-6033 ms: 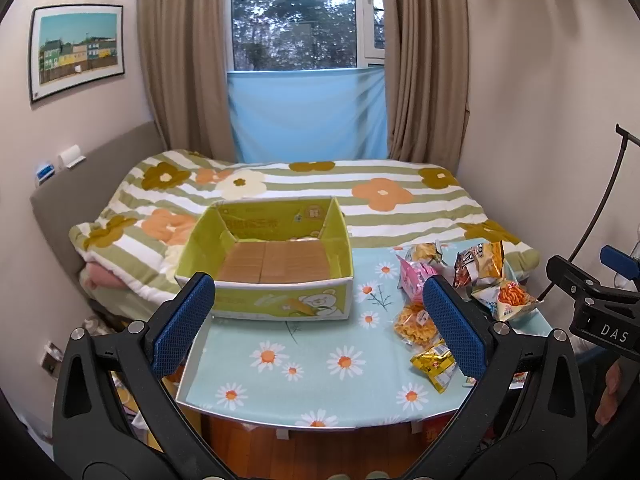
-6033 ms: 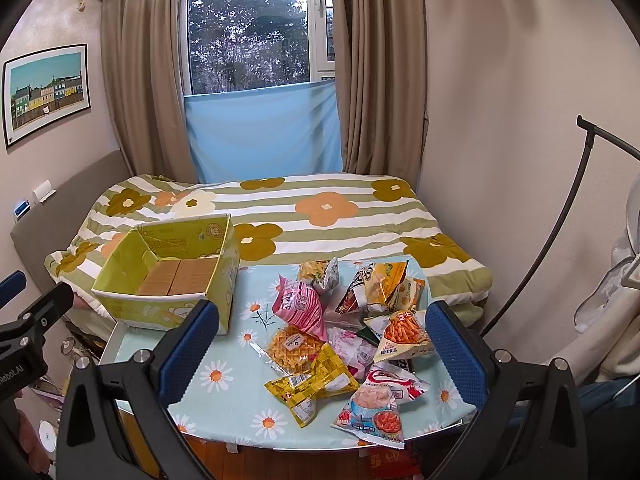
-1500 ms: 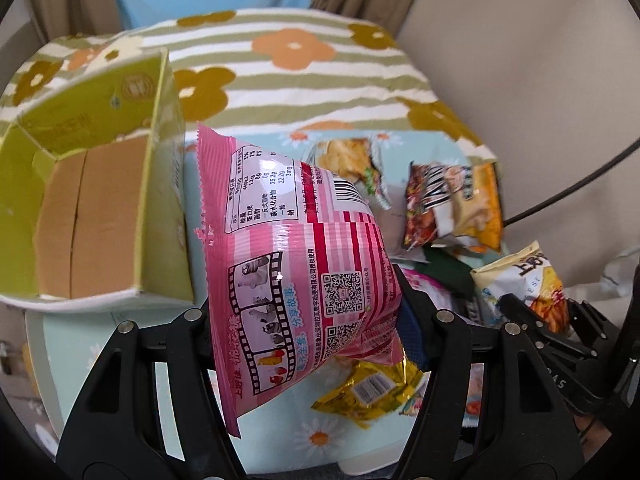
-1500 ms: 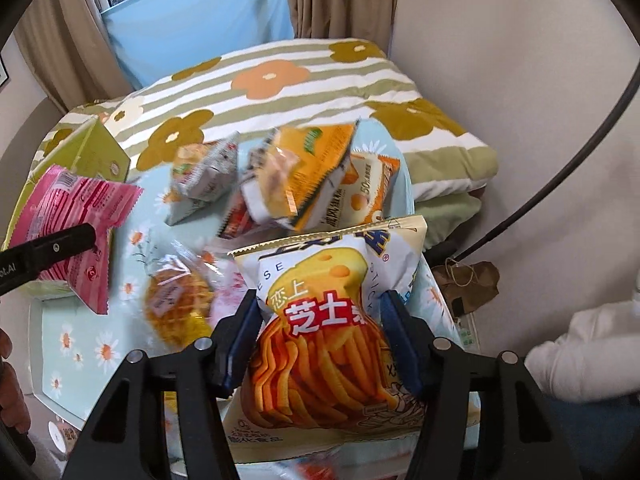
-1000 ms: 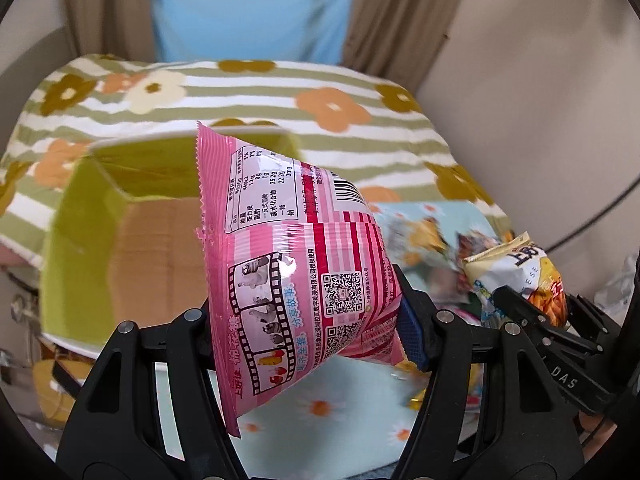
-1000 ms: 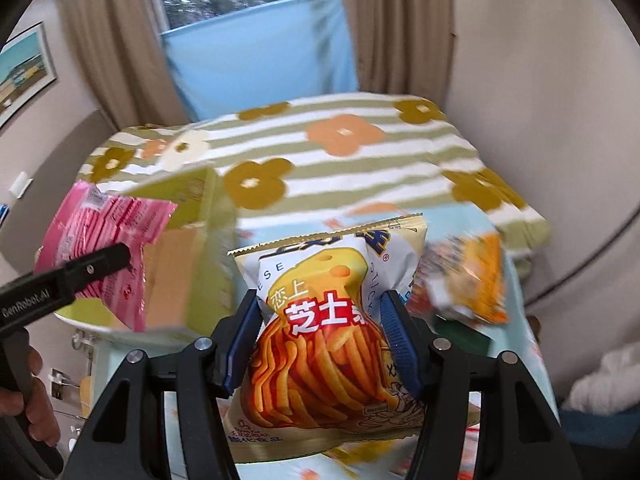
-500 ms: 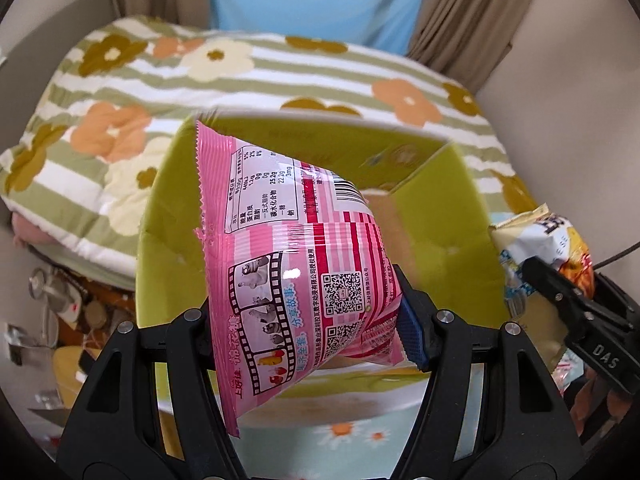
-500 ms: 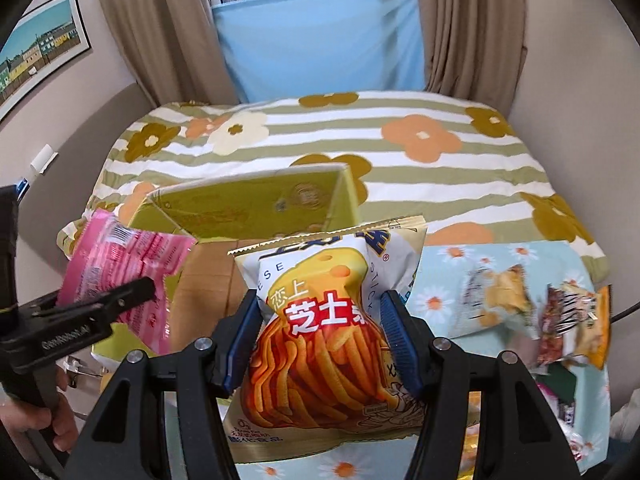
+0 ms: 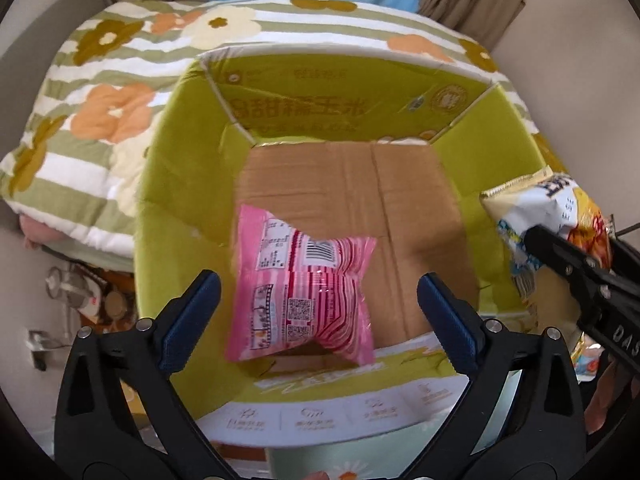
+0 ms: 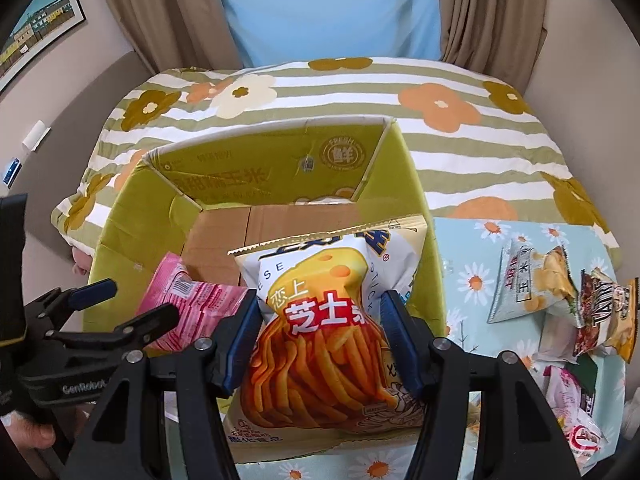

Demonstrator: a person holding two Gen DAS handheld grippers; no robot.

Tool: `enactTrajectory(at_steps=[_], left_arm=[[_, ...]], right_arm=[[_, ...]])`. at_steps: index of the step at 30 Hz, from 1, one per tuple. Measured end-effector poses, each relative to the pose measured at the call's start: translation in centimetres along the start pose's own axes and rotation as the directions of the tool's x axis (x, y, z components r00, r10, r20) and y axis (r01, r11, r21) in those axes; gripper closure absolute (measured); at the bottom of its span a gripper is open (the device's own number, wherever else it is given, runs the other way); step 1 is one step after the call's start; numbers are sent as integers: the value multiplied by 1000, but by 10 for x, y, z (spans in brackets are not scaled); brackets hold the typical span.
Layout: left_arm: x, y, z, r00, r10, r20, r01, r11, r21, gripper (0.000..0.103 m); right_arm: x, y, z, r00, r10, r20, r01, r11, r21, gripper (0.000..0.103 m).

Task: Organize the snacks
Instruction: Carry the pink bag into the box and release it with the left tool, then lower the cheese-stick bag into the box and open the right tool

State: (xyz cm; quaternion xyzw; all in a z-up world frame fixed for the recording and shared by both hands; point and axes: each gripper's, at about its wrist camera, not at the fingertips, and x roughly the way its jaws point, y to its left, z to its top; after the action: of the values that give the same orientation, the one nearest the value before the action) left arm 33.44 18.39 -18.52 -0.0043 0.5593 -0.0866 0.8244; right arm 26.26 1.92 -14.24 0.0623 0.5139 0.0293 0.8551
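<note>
The right gripper, clamped on the cheese-stick bag, hangs at the green box's near wall, lower centre; the wide-open left gripper frames the pink packet inside.

Colours we see

We see a pink striped snack bag, a yellow-green box with brown floor, an orange-and-white cheese-stick bag, and a daisy-printed pale-blue bench.
</note>
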Motion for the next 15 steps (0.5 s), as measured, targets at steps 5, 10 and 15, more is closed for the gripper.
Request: enactTrajectory(at_steps=[5,10,15], left_arm=[[-8,10,-9,1000,-5,0,5,999,-36,5],[-18,12,-16,1000,-4,13,5,997,-75,5],[-28,12,-19,999,4,39,0,996,-93,5]], right_arm=[[4,1,-2,1000,22,-17,-22,1000,-5,47],[4,8,-1,998,64,-8,-64,997,-35,46],[14,9,3,996,85,-28,-86,995,-42,44]])
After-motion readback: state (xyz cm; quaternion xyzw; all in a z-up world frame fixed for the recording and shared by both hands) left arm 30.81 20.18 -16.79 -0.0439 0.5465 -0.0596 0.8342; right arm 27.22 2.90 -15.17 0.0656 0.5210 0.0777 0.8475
